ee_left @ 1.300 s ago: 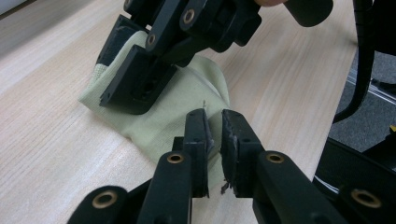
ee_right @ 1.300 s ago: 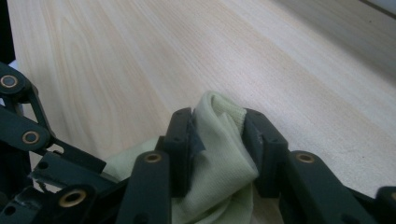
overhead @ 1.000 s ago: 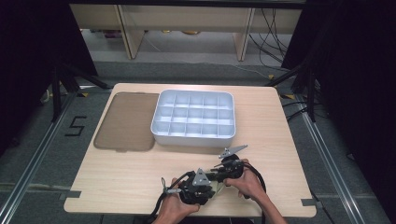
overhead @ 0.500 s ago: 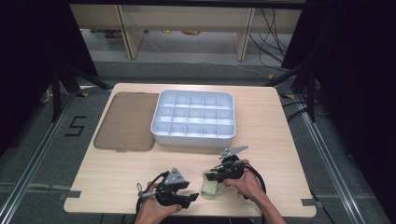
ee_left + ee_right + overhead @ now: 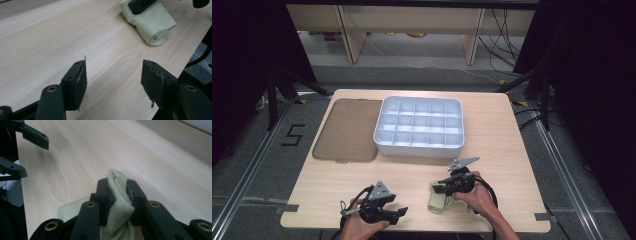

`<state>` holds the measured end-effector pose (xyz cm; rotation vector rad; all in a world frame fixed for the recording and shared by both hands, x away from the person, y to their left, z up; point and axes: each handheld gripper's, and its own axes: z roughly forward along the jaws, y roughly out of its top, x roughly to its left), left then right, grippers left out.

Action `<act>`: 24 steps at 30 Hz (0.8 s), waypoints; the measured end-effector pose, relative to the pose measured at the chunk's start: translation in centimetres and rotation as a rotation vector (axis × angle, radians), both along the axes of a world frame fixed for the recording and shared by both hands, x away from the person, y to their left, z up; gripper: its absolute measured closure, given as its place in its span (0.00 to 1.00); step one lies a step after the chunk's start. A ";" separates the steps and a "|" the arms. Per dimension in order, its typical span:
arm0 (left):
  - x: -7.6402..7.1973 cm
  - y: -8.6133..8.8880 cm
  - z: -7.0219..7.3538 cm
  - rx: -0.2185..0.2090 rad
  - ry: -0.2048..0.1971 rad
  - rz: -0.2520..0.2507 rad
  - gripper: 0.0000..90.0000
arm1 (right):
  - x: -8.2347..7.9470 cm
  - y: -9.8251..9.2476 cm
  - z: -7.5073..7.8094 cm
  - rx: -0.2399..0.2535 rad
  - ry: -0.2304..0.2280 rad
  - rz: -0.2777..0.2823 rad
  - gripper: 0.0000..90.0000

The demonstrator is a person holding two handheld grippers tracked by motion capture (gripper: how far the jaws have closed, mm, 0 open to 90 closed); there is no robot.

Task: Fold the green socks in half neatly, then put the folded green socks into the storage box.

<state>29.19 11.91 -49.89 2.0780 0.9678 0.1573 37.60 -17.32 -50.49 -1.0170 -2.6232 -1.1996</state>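
One folded cloth [image 5: 438, 202] near the tray [image 5: 419, 127], pinched by right gripper [image 5: 117, 192]; left gripper [image 5: 113, 75] spread, one brown lid [image 5: 346, 130] beside tray

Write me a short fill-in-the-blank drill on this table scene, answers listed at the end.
1. The right gripper is shut on a folded pale ____ cloth.
2. The left gripper has its jaws ____, with nothing between them.
3. The white compartment tray has a flat brown lid lying to its ____ in the high view.

Missing words: yellow; open; left
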 end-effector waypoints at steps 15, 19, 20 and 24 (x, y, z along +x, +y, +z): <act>0.6 2.0 -0.6 0.077 -0.034 0.078 0.31 | -0.7 -0.7 1.7 0.041 -0.103 -0.004 0.83; 0.7 2.3 -0.6 0.090 -0.040 0.080 0.30 | -0.7 -0.9 2.0 0.035 -0.113 0.003 0.83; 0.7 2.4 -0.6 0.102 -0.033 0.082 0.30 | -0.8 -0.9 2.1 0.043 -0.110 -0.004 0.83; 0.7 2.2 -0.7 0.061 -0.029 0.126 0.30 | -0.5 -1.1 2.4 0.051 -0.142 -0.004 0.83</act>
